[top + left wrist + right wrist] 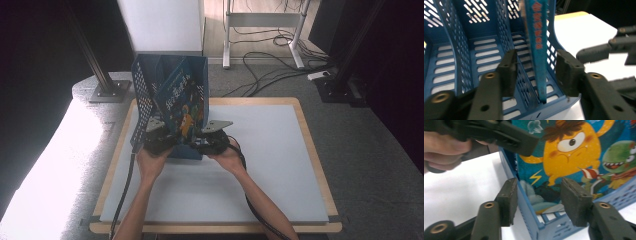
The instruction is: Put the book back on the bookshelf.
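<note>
The blue perforated file rack (150,95) holds a picture book (537,47) upright (cartoon cover). Left gripper (537,72) and right gripper (537,200) flank the rack's front, both open, gripping nothing.

I count one blue slotted file rack (145,95), three compartments visible in it. One picture book (182,102). Two grippers: left gripper (159,136), right gripper (210,140). One table (280,165).

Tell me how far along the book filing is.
Apparently done: the book stands in the blue rack, its bottom edge in the end slot. In hand: nothing; left gripper and right gripper are open around it. Probably left: straighten the leaning book, withdraw.
</note>
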Demonstrator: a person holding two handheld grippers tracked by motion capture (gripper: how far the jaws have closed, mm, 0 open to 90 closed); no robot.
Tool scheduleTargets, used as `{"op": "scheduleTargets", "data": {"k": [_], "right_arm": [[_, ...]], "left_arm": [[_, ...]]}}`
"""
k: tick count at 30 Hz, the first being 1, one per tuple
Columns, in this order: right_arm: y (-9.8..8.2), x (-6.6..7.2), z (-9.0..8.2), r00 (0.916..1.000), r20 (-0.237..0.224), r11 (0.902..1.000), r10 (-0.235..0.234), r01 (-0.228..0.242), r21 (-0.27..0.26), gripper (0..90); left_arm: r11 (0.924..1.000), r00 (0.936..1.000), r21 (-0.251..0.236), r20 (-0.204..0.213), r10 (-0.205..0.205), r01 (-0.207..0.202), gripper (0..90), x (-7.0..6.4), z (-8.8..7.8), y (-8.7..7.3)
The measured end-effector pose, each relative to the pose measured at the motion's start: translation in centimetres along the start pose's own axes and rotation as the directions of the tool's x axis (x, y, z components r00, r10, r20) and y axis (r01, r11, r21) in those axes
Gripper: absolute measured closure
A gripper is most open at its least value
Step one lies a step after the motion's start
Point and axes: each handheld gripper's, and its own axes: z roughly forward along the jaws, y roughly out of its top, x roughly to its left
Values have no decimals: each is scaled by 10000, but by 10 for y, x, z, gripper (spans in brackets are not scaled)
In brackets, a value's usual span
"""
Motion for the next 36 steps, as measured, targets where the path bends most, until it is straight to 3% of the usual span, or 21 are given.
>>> {"op": "scheduleTargets", "data": {"k": [5,12,17,27,36], "right_arm": [[-1,-2,-3,9997,253,10000,29,-28,-28,366],[-2,-4,-12,9988,475,9999,-81,77,79,246],[-2,-6,-21,9982,594,9997,-97,84,222,177],[-4,-6,-39,9974,693,9990,-200,172,403,124],[-9,-7,-56,9960,856,9988,-243,205,454,72]], "left_arm": [[9992,9994,192,70,351,-352,303,-2,-4,-1],[9992,9982,236,522,295,-308,148,-2,-14,-6],[9994,9960,273,876,173,-198,105,0,-20,-12],[9974,9958,219,625,672,-687,38,-6,-23,-23],[9956,9932,280,778,868,-892,0,-8,-29,-29]]}}
